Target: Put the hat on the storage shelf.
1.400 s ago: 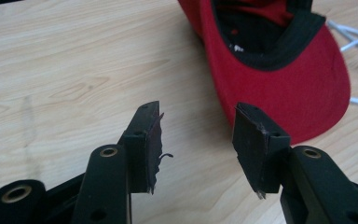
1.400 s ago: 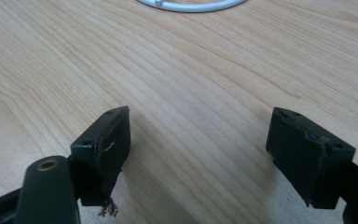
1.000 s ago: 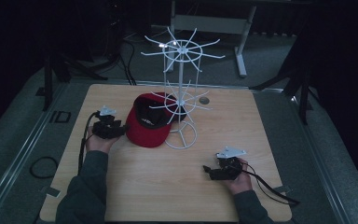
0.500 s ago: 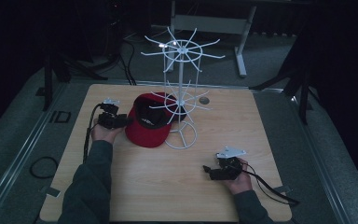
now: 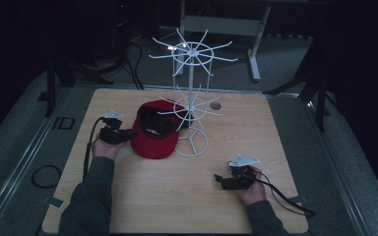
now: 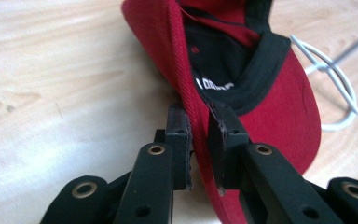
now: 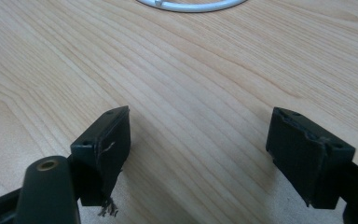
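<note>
Dark studio surroundings are framing a pale wooden table [image 5: 142, 196], where a person is working with two hand-held grippers. At the left of the high view, the left gripper [image 5: 123, 134] is reaching toward the middle of the table and is closing on the edge of a red cap [image 5: 153, 140]. The left gripper view is showing this closely: the left gripper [image 6: 198, 135] is pinching the cap's red stitched edge [image 6: 186, 100], with one black jaw lying outside the fabric and the other inside against the black lining, and the two jaws are standing nearly together with only the cloth between them. White lettering is showing on the lining, too blurred to read. The cap is lying on the table with its opening turned up, just beside the round base of a white wire display stand [image 5: 191, 98], whose lower ring of hooks is reaching over the crown. The stand's base ring [image 6: 335, 79] is also curving past the cap at the right of the left gripper view.

Nearer the person, well apart from the cap, the right gripper [image 5: 220, 180] is resting low over bare wood. Its jaws are spreading wide, and the right gripper [image 7: 198, 140] is holding nothing, with the stand's base ring [image 7: 191, 5] lying ahead of it.
</note>
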A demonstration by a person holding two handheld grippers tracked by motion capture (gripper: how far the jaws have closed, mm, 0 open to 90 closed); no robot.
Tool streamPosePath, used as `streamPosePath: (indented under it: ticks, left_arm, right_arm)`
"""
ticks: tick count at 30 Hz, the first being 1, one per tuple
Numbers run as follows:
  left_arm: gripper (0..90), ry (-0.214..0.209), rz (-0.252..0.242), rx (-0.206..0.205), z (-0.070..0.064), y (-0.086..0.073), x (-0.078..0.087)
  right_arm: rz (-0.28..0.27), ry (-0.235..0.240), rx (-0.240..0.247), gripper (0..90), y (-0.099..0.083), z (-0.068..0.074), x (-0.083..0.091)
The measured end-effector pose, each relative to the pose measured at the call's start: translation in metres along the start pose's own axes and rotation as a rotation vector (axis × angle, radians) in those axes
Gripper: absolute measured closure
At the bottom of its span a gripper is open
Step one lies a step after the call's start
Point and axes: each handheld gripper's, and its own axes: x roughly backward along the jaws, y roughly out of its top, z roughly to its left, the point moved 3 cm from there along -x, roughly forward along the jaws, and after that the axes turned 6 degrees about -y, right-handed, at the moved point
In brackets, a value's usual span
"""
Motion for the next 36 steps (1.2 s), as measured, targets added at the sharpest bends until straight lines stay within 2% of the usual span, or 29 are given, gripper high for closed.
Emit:
streamPosePath:
  ticks: [5,11,19,23,27,29,32,35,36]
  left_arm:
    - [77.4,-0.054,0.011,0.004,-0.01,-0.009,0.0]
    - [73.1,-0.109,0.06,-0.009,-0.018,-0.015,-0.012]
    - [69.6,-0.174,0.088,0.021,-0.023,-0.019,-0.029]
    - [69.6,-0.238,0.091,0.058,-0.026,-0.021,-0.038]
    - [64.8,-0.257,0.12,0.058,-0.032,-0.023,-0.05]
    - [64.6,-0.268,0.115,0.062,-0.034,-0.024,-0.054]
    - [67.6,-0.284,0.09,0.103,-0.033,-0.026,-0.055]
    - [73.7,-0.327,0.055,0.142,-0.031,-0.028,-0.052]
    - [74.8,-0.322,0.054,0.144,-0.031,-0.028,-0.052]
  right_arm:
    - [0.0,0.0,0.0,21.7,0.0,0.0,0.0]
    - [0.0,0.0,0.0,21.7,0.0,0.0,0.0]
    - [0.0,0.0,0.0,21.7,0.0,0.0,0.0]
    - [0.0,0.0,0.0,21.7,0.0,0.0,0.0]
    - [0.0,0.0,0.0,21.7,0.0,0.0,0.0]
    - [0.0,0.0,0.0,21.7,0.0,0.0,0.0]
    - [0.0,0.0,0.0,21.7,0.0,0.0,0.0]
    - [0.0,0.0,0.0,21.7,0.0,0.0,0.0]
    - [0.0,0.0,0.0,21.7,0.0,0.0,0.0]
